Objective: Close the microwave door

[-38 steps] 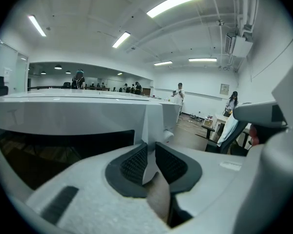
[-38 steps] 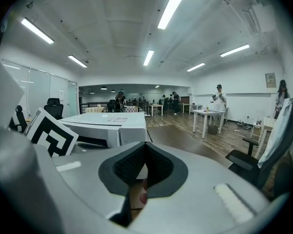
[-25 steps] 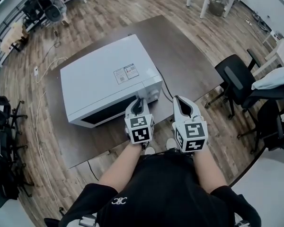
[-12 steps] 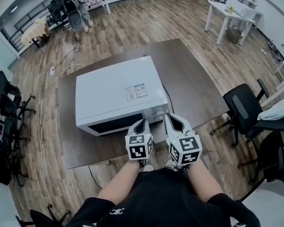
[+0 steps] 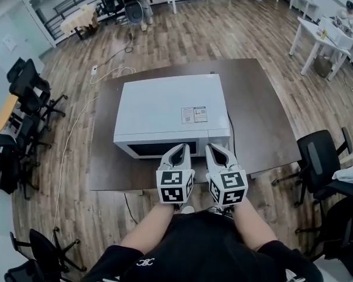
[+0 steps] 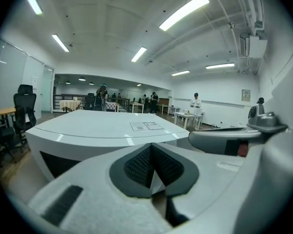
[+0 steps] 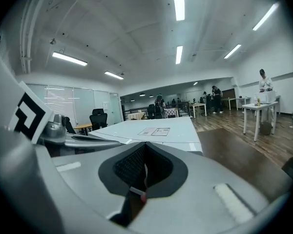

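Microwave: I see a white microwave (image 5: 170, 107) sitting on the dark brown table (image 5: 265, 122), roughly mid-table, its front facing me.
Door: the door (image 5: 165, 148) with its dark window lies flush with the body; from the head view I read it as closed.
Sticker: a printed label (image 5: 194, 114) sits on the top panel, toward the right front corner.
Left gripper: the left gripper (image 5: 182, 148) is in front of the door, tips just at the front face; I cannot tell whether they touch it. In its own view the dark pads meet with nothing between them, so the jaws are together and empty.
Right gripper: the right gripper (image 5: 212, 149) is just beside the left one, tips near the right end of the front face. Its pads also meet, and I see nothing held.
Surroundings: black office chair (image 5: 317, 157) to the right of the table, more chairs at the left; a white cable (image 5: 76, 128) trails over the wood floor (image 5: 165, 34).
Background: people and white tables stand well apart, at the far end of the room.
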Action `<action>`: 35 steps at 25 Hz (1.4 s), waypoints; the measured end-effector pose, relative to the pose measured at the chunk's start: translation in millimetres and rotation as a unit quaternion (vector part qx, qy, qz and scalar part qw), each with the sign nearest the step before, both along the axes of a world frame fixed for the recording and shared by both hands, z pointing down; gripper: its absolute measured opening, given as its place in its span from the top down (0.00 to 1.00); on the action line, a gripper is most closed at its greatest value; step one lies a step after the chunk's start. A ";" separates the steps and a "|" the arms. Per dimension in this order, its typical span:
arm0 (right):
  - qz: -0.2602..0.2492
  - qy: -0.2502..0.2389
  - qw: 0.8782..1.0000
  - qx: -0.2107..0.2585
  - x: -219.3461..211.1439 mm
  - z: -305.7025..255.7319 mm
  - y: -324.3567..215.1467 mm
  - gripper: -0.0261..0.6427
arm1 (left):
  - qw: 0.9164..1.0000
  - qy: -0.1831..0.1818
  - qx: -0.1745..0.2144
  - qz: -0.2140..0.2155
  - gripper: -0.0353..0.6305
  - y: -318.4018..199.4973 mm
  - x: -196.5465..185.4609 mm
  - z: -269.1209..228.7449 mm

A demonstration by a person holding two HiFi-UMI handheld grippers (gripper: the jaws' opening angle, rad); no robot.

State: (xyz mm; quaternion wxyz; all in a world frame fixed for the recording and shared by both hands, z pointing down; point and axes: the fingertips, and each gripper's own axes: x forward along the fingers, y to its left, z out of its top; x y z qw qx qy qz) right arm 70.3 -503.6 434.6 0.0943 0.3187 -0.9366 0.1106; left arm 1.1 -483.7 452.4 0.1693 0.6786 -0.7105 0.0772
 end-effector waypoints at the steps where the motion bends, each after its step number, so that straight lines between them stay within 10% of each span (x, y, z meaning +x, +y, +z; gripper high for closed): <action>1: -0.005 0.002 1.000 0.002 -2.5 0.2 -0.3 0.95 | 1.000 -0.001 0.002 -0.005 0.94 1.3 -2.2 -2.2; 35: 0.017 0.009 1.000 -0.010 10.4 5.3 -6.8 0.95 | 1.000 0.011 -0.004 -0.013 0.94 15.6 -2.0 4.6</action>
